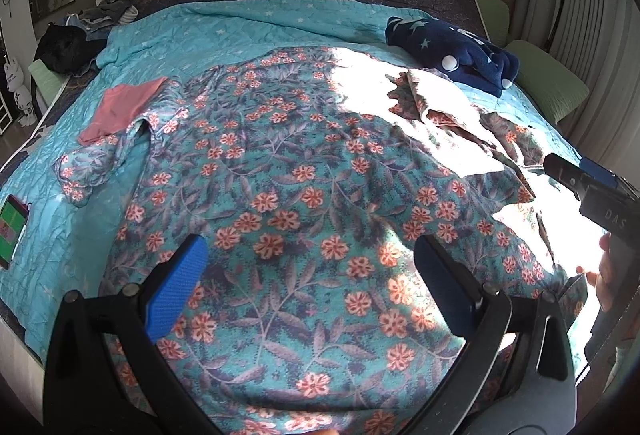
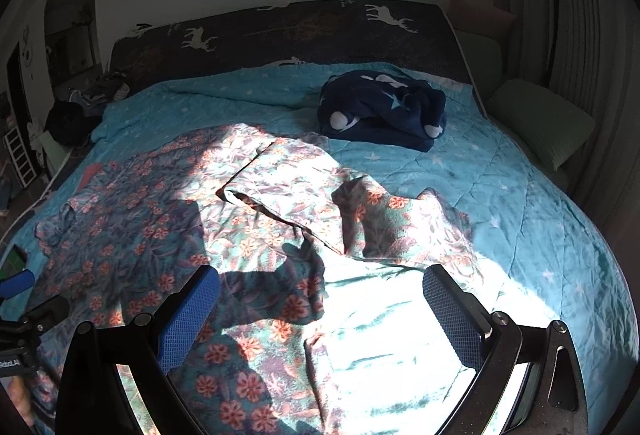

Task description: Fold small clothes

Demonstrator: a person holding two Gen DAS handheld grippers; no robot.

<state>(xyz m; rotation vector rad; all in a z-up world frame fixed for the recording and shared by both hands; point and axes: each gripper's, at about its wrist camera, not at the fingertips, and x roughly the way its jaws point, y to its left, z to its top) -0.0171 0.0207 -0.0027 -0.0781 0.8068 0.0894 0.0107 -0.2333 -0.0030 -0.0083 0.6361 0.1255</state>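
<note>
A teal garment with orange flowers (image 1: 288, 195) lies spread flat on the bed, its left sleeve (image 1: 92, 167) stretched out and its right sleeve (image 2: 304, 195) folded back over the body. My left gripper (image 1: 310, 259) hovers open over the garment's lower half with nothing between its fingers. The right gripper (image 2: 320, 295) is open above the garment's right edge, where sunlit bedspread shows. In the left wrist view the right gripper (image 1: 576, 175) appears at the right edge, with a hand (image 1: 604, 271) on it.
A turquoise quilted bedspread (image 2: 500, 195) covers the bed. A navy star-patterned fleece (image 2: 384, 111) lies bundled at the back right, and a pink cloth (image 1: 120, 107) sits by the left sleeve. A phone (image 1: 12, 231) rests at the left edge. Green cushions (image 1: 548, 83) line the right side; dark clothes (image 1: 80, 35) are piled back left.
</note>
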